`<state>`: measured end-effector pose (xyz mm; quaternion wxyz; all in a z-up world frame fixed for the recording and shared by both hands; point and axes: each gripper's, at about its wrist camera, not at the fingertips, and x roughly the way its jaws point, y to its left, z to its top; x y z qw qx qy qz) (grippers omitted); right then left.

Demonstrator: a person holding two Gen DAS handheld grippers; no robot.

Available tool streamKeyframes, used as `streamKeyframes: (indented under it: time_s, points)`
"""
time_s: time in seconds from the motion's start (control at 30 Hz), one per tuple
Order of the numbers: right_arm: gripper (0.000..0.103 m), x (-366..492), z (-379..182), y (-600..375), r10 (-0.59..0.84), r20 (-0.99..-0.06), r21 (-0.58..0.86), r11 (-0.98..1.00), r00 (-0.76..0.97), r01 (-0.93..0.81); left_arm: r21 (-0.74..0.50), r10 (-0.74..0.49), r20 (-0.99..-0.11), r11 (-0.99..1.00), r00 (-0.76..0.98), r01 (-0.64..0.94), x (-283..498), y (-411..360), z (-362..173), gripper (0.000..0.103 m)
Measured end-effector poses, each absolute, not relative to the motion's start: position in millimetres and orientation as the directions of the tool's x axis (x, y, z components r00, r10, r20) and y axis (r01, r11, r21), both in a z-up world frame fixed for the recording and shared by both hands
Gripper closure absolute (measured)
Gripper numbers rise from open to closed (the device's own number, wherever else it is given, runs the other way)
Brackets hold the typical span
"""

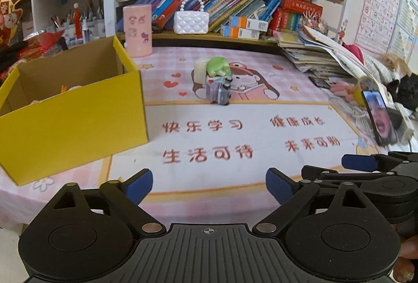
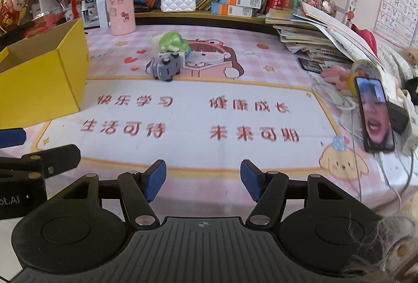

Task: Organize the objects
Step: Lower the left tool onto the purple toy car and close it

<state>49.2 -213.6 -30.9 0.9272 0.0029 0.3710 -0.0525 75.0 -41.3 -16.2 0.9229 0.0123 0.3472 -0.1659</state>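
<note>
The left gripper [image 1: 209,185] and right gripper [image 2: 203,179] both hover with jaws released and empty over the pink cartoon-printed surface [image 2: 235,68]. Farther off, a small grey toy car [image 2: 167,68] and green plush toy [image 2: 172,41] sit together, right of the open yellow cardboard box [image 1: 75,115].

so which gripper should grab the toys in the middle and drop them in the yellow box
Left, probably. The yellow box sits on its side, both grippers are empty, and the left gripper gapes wider than the right gripper for the toy pile.
</note>
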Motion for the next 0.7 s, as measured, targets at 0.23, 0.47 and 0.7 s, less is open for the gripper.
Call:
streamKeyframes:
  time_s: [0.23,0.47,0.7]
  points:
    - [0.042,82.5,-29.8,-236.5,-0.061,-0.685,-0.008,0.997,0.726,0.077,-0.087,-0.264,-0.661,0.957,0.703,0.277,98.6,-61.8,-18.4,0.007]
    - [0.042,112.4,-28.8,-254.9,-0.023,-0.68,0.01,0.999,0.733,0.041,-0.082,-0.225,-0.658,0.97,0.718,0.229,119.5,-79.0,-18.9,0.007]
    - [0.042,138.0,-25.9,-276.5,0.005,-0.666,0.038,0.999,0.746,0.027,-0.062,-0.189,-0.646,0.979,0.739,0.196,148.7,-100.9,-17.1,0.008]
